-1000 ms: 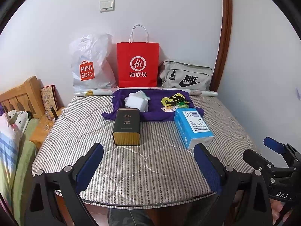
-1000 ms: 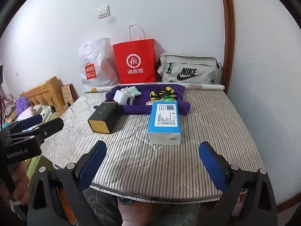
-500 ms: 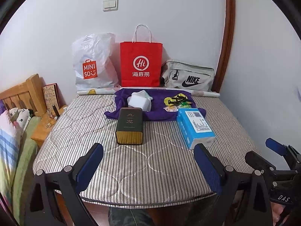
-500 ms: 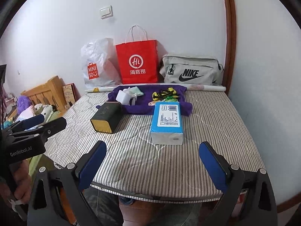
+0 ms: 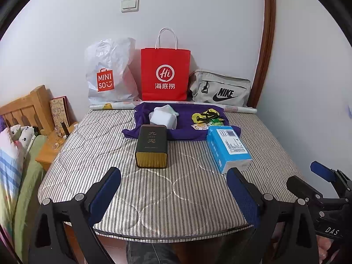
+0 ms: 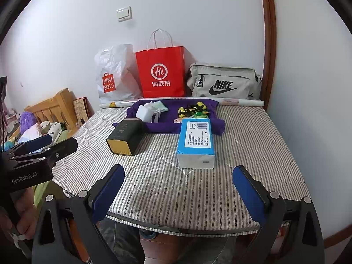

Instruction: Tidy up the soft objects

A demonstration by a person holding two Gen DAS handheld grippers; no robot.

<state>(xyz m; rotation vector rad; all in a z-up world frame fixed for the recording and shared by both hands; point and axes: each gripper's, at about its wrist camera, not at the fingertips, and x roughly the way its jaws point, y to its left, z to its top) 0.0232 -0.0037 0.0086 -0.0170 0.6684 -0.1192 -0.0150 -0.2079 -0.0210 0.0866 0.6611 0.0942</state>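
A purple cloth (image 5: 184,129) (image 6: 167,125) lies at the far side of the striped mattress (image 5: 132,187) (image 6: 253,145). On it sit a white soft packet (image 5: 164,118) (image 6: 145,112) and a yellow-and-black bundle (image 5: 206,115) (image 6: 192,110). A blue tissue pack (image 5: 228,147) (image 6: 197,140) and a black-and-gold box (image 5: 151,146) (image 6: 125,136) lie nearer. My left gripper (image 5: 173,195) is open and empty above the near edge. My right gripper (image 6: 178,193) is open and empty too, to the right of the left one.
A Miniso plastic bag (image 5: 107,74), a red paper bag (image 5: 165,74) and a grey Nike bag (image 5: 220,89) stand against the back wall. A rolled paper (image 5: 239,109) lies behind the cloth. A wooden headboard (image 5: 26,107) and nightstand (image 5: 52,147) are at left.
Both grippers have tilted up and drifted slightly; the scene sits a little lower in view. Nothing on the mattress has moved.
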